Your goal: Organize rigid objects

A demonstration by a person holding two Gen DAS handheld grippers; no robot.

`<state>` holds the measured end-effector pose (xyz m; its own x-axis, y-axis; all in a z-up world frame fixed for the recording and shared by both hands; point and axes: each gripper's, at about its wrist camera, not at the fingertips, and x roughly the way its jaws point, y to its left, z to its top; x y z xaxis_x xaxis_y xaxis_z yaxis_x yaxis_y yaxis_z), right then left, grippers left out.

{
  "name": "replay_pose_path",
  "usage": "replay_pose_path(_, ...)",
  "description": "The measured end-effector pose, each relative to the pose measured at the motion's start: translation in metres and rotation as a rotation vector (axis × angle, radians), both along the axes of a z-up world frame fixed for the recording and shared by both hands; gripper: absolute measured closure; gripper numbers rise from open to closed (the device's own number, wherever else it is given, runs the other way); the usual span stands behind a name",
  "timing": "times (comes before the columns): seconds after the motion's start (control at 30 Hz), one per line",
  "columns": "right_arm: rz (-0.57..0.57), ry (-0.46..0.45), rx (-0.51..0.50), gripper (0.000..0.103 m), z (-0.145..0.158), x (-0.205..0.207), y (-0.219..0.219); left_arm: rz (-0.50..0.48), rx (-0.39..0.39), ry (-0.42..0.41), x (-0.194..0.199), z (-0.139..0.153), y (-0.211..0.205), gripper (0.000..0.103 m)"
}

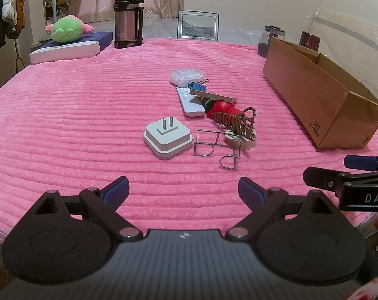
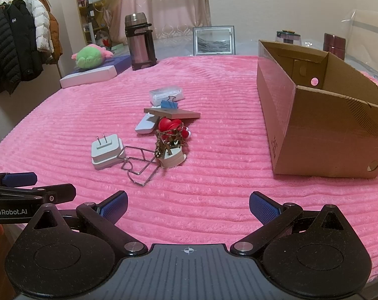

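Both the left gripper point(image 1: 183, 192) and the right gripper point(image 2: 188, 206) hang released at the bottom of their frames, blue pads spread wide over the pink blanket point(image 1: 76, 115) and holding nothing. The small clutter sits mid-frame: white plug adapter point(image 1: 167, 137), wire rack point(image 1: 215, 147), remote point(image 1: 190, 101), blue binder clip point(image 1: 197, 86). Only the right wrist view looks into the cardboard box point(image 2: 314, 125) at right, and shows the coat rack point(image 2: 16, 50) at upper left

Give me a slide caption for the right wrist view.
Open right gripper faces a clutter pile, white plug adapter nearest, with an open cardboard box to the right on a pink blanket.
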<state>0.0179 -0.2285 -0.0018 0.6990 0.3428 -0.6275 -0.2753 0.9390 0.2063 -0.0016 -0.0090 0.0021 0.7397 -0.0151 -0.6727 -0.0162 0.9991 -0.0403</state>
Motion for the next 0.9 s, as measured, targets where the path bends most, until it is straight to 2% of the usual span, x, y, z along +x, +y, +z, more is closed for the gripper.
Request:
replay_pose_path(0.47, 0.005, -0.007, 0.002, 0.002, 0.0, 0.002, 0.006, -0.007, -0.001, -0.004, 0.004, -0.001, 0.004, 0.011)
replay_pose_path(0.9, 0.002, -0.018, 0.005, 0.002, -0.003, 0.009, 0.014, -0.043, 0.041, -0.011, 0.029, -0.011, 0.029, 0.013)
